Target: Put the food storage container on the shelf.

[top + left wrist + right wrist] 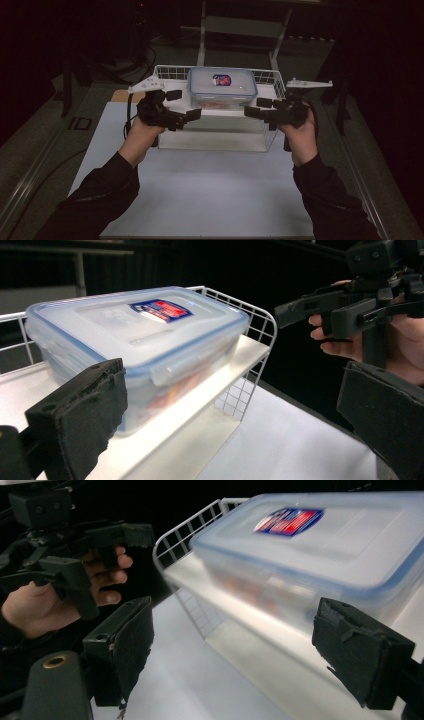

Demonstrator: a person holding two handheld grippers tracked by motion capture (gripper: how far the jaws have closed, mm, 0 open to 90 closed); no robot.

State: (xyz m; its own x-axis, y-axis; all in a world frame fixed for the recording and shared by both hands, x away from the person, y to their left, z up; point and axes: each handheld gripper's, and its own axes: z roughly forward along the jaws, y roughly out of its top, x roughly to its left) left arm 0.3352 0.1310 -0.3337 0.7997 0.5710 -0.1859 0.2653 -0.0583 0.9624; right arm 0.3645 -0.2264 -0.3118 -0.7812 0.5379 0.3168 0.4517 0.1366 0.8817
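Sleeved forearms come in nearest the camera in the high view, each hand carrying a claw toward the lidded plastic box (222, 87), the landmark here. That box sits on the white shelf board (220, 111) of a wire rack (266, 79), its blue-rimmed lid clipped on and a red and blue label on top. The left claw (181, 105) stands just off the box's left end with its jaws spread wide and nothing between them; the right claw (259, 107) stands just off the right end, likewise wide and empty. Neither pad touches the box.

Judging from this, the step in hand is either a two-sided approach or a fresh release; I cannot tell which. A grasp would call for both claws to close level on the short ends, below the lid clips, with even pressure.

Beneath the rack lies a white desk (210, 195), bare in front of the box. Beyond the box the room is dark, with a pale metal frame (240, 25) and cables on the floor.
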